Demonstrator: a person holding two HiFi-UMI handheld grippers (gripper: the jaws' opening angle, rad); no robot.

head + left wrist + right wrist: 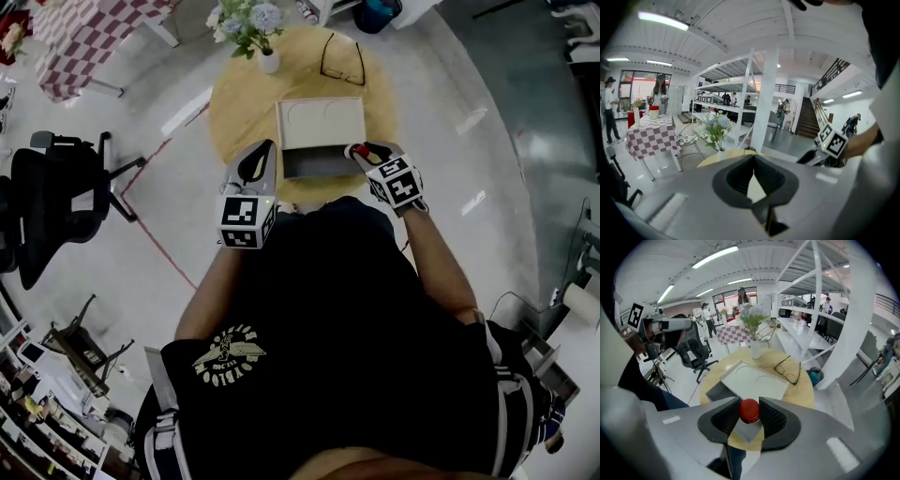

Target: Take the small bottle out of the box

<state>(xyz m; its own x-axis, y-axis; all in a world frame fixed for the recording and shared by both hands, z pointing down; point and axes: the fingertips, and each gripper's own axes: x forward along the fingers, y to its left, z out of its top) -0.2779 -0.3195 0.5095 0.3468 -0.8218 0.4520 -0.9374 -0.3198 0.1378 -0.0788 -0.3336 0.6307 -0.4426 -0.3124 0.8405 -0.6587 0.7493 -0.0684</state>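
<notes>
We are holding the small bottle (749, 410) in the right claw (750, 405). Its two pads press on the red cap from either side, and only the cap shows clearly. From the head view, that claw (361, 151) sits with the bottle (359, 149) at about 4 o'clock of the box (322, 122), right by the edge of its grey tray. We cannot tell from here whether the bottle is fully clear of the tray.

The box stands open on the round wooden tabletop (234, 103), its white lid lying back toward 12 o'clock and the tray toward 6. The left claw (753, 159) is narrow, its tips meeting with nothing between them. In the head view it (255, 157) hangs just beside the box at about 8 o'clock.

A white vase of flowers (267, 60) stands at 11 o'clock on the tabletop, and a pair of glasses (342, 61) lies at 1 o'clock. On the floor, a black office chair (47, 206) stands well apart at 9 o'clock, and a table with a checkered cloth (84, 37) at 10 o'clock.
</notes>
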